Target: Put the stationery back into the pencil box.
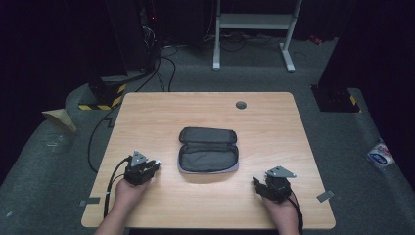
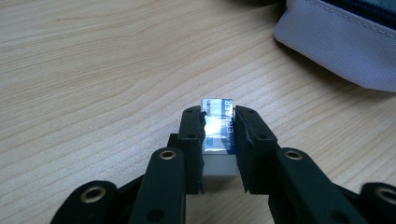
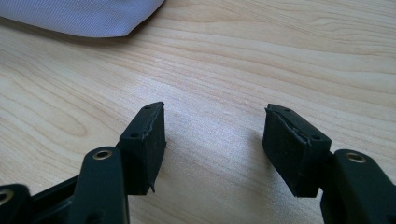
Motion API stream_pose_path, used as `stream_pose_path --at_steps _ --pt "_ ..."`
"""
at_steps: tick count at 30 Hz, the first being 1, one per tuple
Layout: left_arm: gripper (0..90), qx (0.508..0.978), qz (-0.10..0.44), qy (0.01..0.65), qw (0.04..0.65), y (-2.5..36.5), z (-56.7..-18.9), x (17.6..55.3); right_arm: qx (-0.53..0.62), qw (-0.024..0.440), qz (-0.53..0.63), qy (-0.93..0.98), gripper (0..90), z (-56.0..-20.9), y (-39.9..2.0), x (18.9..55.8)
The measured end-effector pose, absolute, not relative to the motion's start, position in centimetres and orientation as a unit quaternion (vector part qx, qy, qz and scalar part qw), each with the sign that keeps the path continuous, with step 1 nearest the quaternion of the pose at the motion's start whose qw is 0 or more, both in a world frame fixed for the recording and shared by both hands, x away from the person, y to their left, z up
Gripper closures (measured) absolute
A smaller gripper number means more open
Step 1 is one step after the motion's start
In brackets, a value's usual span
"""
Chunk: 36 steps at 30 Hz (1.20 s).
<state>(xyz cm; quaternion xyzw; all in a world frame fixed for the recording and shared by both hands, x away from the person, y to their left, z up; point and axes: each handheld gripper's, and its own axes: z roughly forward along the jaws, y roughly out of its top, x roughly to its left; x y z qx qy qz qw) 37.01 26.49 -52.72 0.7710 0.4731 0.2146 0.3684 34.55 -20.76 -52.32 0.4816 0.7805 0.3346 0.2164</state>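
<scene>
- The left gripper (image 1: pixel 155 165) sat near the table's (image 1: pixel 147 112) front left corner, with the person's left hand (image 1: pixel 128 192) coming in over the front edge behind it
- Its jaws were pinched on an eraser (image 2: pixel 218 128), a white block in a blue and silver paper sleeve; the jaws pressed on its two long sides, so its long axis ran straight ahead along the jaws, with the sleeved end poking out in front
- In the left gripper view the eraser seemed to be at or just above the wood; whether it touched could not be told
- The pencil case (image 1: pixel 208 150) lay at the middle of the table, unzipped and spread flat, its hinge line running parallel to the front edge and its lid half towards the back edge
- From the left gripper the case lay ahead and to the right, and in the left gripper view its pale outer wall (image 2: pixel 336 42) was near the jaws
- Judging by how things lay, dropping the eraser in would call for a lift over that near wall and then a carry to the right
- Both halves of the case looked dark and empty in the high view, though small things would be hard to tell there
- The right gripper (image 1: pixel 258 185) sat near the front right corner, jaws spread wide with nothing between them, bare wood under them
- A corner of the case (image 3: pixel 84 18) lay ahead and left of it, so both hands were about equally near, but the left one carried the load
</scene>
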Motion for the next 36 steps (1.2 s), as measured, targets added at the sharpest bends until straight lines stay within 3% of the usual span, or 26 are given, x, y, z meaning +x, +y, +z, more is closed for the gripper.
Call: stream_pose_path --at_steps 26,36 --pt "73.0 0.742 0.245 0.468 0.411 25.9 -50.5 35.6 0.481 0.214 0.336 0.781 38.6 -52.3 -20.8 34.6" --pt "73.0 0.742 0.246 0.473 0.407 23.1 -48.5 34.9 0.478 0.213 0.335 0.784 34.5 -52.3 -20.9 34.5"
